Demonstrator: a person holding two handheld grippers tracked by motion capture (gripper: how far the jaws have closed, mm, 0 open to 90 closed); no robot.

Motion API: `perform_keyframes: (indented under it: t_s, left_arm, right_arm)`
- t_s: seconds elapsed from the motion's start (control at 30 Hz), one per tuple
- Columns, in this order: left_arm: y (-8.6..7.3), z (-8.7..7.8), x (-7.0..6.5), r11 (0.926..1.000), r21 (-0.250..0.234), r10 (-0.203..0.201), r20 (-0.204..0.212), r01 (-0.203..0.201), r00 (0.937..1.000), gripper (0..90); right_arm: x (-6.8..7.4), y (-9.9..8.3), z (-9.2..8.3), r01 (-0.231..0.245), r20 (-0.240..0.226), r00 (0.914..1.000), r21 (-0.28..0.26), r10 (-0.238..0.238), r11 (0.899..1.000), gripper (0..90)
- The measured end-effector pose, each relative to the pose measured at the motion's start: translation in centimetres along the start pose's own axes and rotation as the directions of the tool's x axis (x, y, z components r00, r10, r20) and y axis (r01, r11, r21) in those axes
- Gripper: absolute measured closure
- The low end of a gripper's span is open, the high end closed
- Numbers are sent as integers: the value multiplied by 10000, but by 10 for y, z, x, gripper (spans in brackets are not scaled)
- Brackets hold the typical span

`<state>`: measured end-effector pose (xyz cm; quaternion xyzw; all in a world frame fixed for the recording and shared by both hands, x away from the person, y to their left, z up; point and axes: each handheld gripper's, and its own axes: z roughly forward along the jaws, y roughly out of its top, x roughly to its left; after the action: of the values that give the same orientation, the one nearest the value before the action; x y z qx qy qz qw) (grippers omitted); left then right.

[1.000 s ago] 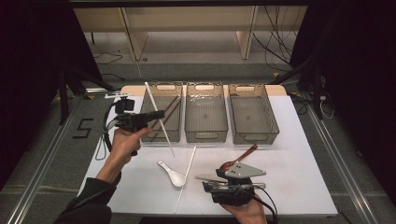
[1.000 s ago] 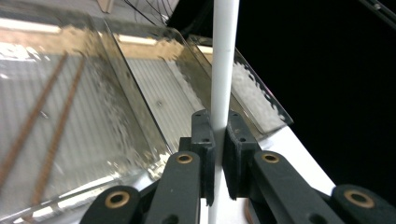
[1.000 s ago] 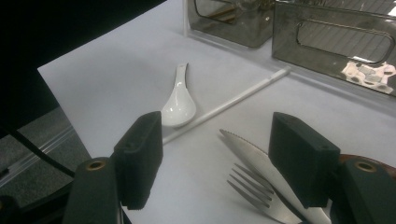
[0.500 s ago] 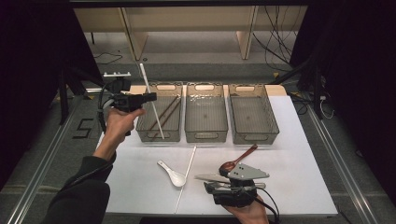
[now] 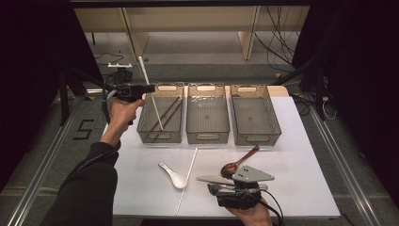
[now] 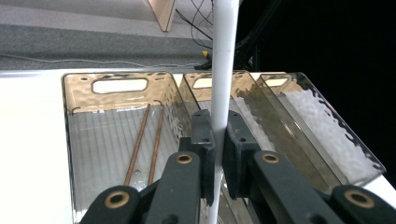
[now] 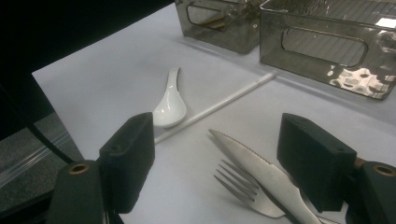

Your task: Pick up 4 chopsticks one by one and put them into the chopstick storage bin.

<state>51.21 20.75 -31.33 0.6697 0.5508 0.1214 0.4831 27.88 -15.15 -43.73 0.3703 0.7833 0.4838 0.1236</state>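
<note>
Fork (image 7: 243, 193) beneath right gripper's jaws

Left gripper (image 5: 147, 88) clamps white chopstick (image 5: 151, 96) above leftmost bin (image 5: 162, 136); right gripper (image 5: 214, 184) near knife (image 5: 211, 179), seemingly open.

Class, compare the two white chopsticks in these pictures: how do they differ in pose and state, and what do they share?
The held white chopstick is clamped in the left hand-held gripper and slants above the left bin; the loose white chopstick lies flat on the table.

The held one touches only the pads; the loose one rests beside the white spoon.

Both are long, thin and white.
</note>
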Motion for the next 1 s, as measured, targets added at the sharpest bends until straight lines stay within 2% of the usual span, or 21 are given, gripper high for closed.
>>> perform_keyframes:
  t_s: [0.37, 0.8, 1.0]
  left_arm:
    - [-8, 31, 7, 9967, 110, -801, -162, 803, 9967, 837]
    - [-22, 53, 1, 9924, 309, -1191, -56, 1192, 9929, 835]
    - [-27, 62, -2, 9917, 520, -1172, -113, 1176, 9930, 834]
  right_arm:
    - [1, -1, 1, 48, -59, 10000, 9, -48, 10000, 285]
    - [0, 0, -1, 37, -88, 10000, -112, -38, 9999, 283]
    - [0, 0, -2, 68, -109, 9999, -115, -69, 9999, 283]
